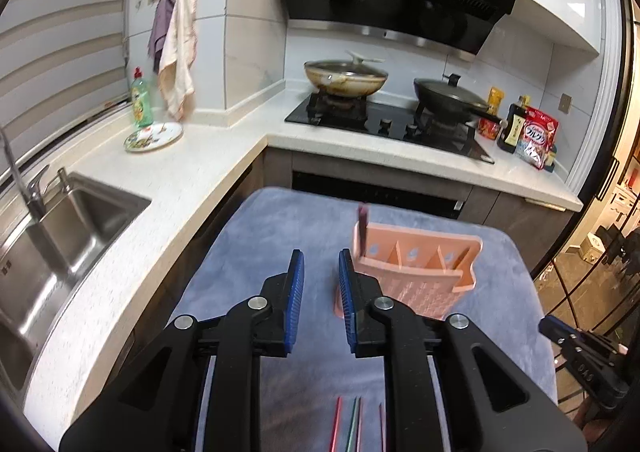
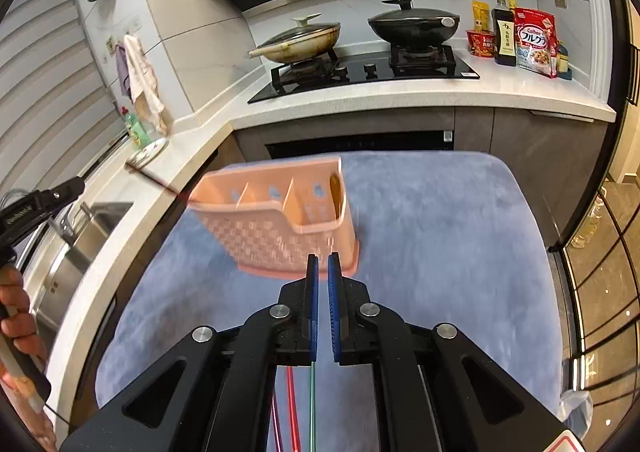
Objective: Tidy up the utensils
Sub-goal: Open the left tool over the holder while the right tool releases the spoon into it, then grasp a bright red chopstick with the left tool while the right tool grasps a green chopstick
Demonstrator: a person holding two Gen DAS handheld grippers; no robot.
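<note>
A stainless steel sink [image 1: 68, 228] sits at far left, set into the pale speckled stone counter [image 1: 208, 160]. Behind it stand a green dish-soap bottle [image 1: 141, 99] and a patterned round plate [image 1: 153, 136].

The left gripper [image 1: 321, 258] hovers over a blue-grey plush cloth [image 1: 280, 236]. Its blue-padded jaws stand apart and released, with nothing between them.

Just right of those jaws, a salmon-pink plastic utensil holder [image 1: 416, 272] with a latticed front and several compartments stands upright on the cloth. A dark reddish chopstick [image 1: 363, 228] rises from its leftmost compartment.

Several thin coloured chopsticks [image 2: 293, 404], red, green and purple, lie on the cloth at the near edge, below both grippers.

The right gripper [image 2: 322, 264] is seen from its own camera near the holder's front lower edge. Its jaws are nearly clenched, leaving a narrow slit. A green chopstick [image 2: 313, 404] runs up to the rear of the left pad; whether it is pinched cannot be told.

Beyond, on a black gas hob [image 2: 364, 72], rest a beige lidded pan [image 2: 300, 40] and a black lidded wok [image 2: 414, 26].
</note>
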